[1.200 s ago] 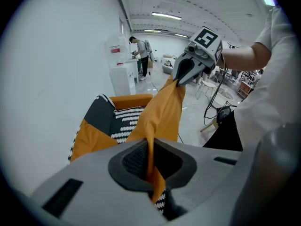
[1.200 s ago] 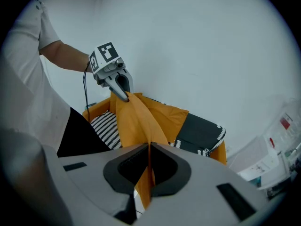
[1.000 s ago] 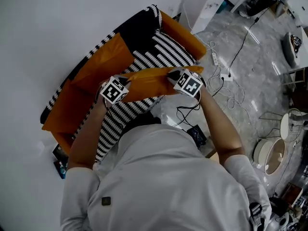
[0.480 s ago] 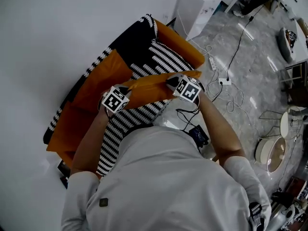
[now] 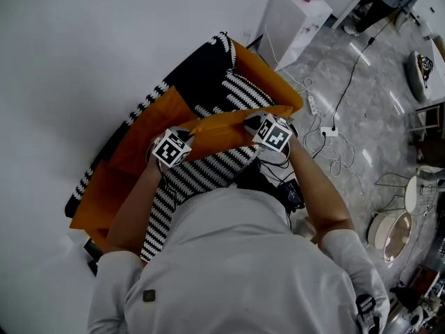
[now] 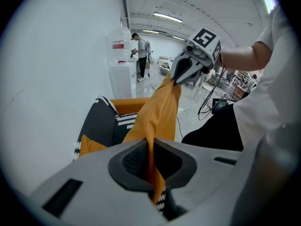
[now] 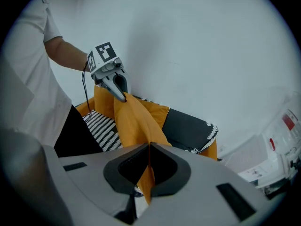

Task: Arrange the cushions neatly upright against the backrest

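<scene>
Left tool (image 6: pixel 151 163): clamped on cushion (image 5: pixel 222 126) corner.
Right tool (image 7: pixel 148 166): clamped on opposite corner.
Risk: thin pinch may slip; cushion slumps.

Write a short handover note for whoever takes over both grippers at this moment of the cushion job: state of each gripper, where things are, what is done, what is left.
Left gripper: shut on one top corner of the orange cushion.
Right gripper: shut on the other top corner.
The cushion hangs stretched between them over the striped seat, in front of the backrest and not yet against it.
A second orange cushion appears to lean on the backrest, further left.
Done: cushion picked up.
Left: stand it upright against the backrest, let go, check the row.
</scene>
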